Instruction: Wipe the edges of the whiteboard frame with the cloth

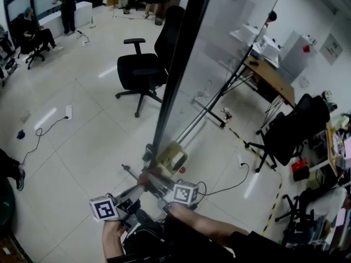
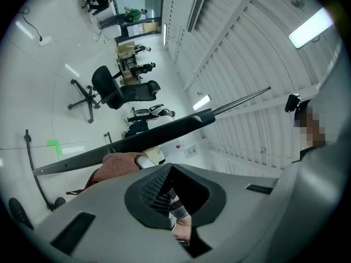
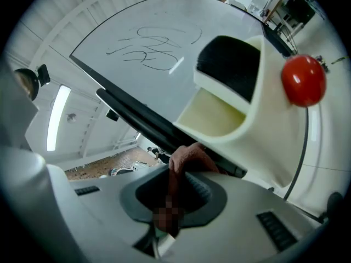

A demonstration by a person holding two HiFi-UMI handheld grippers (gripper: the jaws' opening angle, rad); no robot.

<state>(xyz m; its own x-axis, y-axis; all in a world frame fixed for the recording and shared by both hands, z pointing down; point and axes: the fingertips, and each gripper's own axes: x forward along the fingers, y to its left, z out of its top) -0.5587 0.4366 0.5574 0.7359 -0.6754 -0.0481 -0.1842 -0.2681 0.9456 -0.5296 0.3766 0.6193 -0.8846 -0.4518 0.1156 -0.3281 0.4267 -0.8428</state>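
Observation:
In the head view the whiteboard (image 1: 236, 48) stands edge-on, its black frame (image 1: 175, 70) running down to the floor. A reddish-brown cloth (image 1: 147, 177) lies against the frame's lower end. My right gripper (image 1: 156, 181) is shut on the cloth; in the right gripper view the cloth (image 3: 189, 158) rises out of the right gripper (image 3: 181, 177) and presses on the frame (image 3: 137, 116). My left gripper (image 1: 140, 189) sits just left of it, jaws together. In the left gripper view the cloth (image 2: 115, 166) drapes over the frame (image 2: 153, 136), just past the left gripper (image 2: 170, 169).
A beige holder (image 3: 236, 108) with a black eraser (image 3: 230, 67) and a red round magnet (image 3: 303, 81) hangs on the board beside the cloth. A black office chair (image 1: 142, 64) stands left of the board. A desk (image 1: 269, 75) and another chair (image 1: 290, 130) are on the right. People are far off at the top left.

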